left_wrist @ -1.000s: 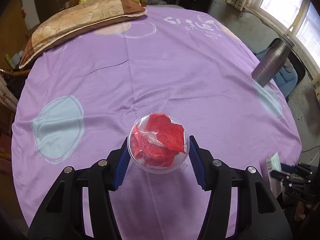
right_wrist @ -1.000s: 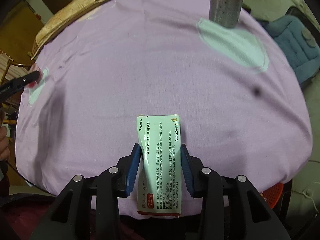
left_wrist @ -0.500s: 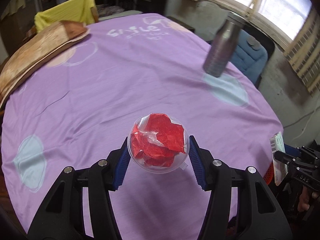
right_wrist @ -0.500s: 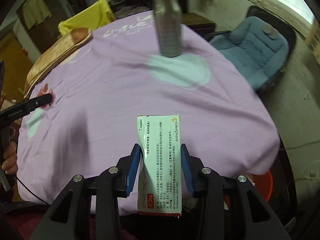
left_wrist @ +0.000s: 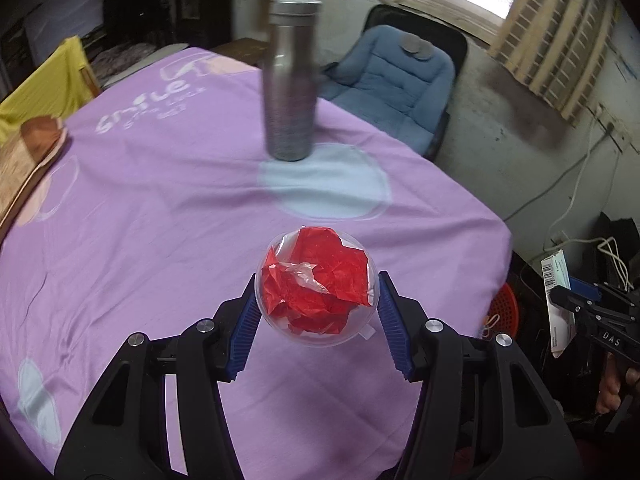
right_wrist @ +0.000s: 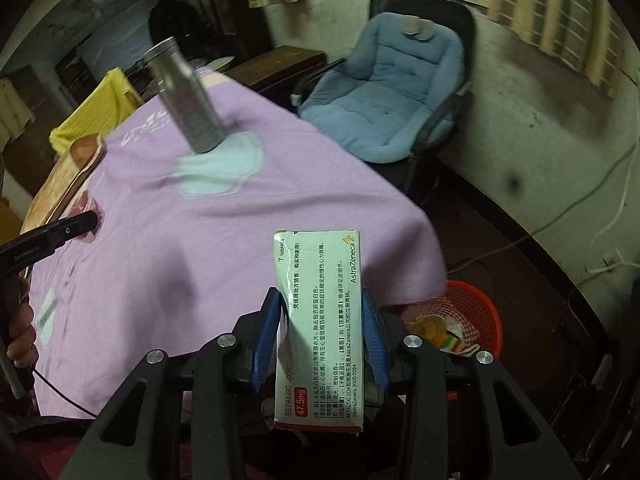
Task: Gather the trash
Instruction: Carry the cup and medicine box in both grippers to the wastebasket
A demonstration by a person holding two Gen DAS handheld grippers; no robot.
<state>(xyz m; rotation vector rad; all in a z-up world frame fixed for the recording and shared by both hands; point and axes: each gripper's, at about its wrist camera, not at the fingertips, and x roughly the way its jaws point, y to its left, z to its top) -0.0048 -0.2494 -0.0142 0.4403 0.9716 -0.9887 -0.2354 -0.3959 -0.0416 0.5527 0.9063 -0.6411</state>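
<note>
Ideally each piece is carried clear of the purple tablecloth's (right_wrist: 168,240) edge and brought directly above the orange mesh plastic basket (right_wrist: 476,312) before the grip is eased, so nothing lands on the floor. Ahead and to the right of the right gripper (right_wrist: 320,336), that basket already holds scraps. Its jaws are clenched narrowly on the pale green cardboard medicine box (right_wrist: 320,320). The left gripper (left_wrist: 318,312), spread wider, grasps a clear round plastic cup stuffed with crumpled red wrapper (left_wrist: 318,284), suspended over the cloth.
</note>
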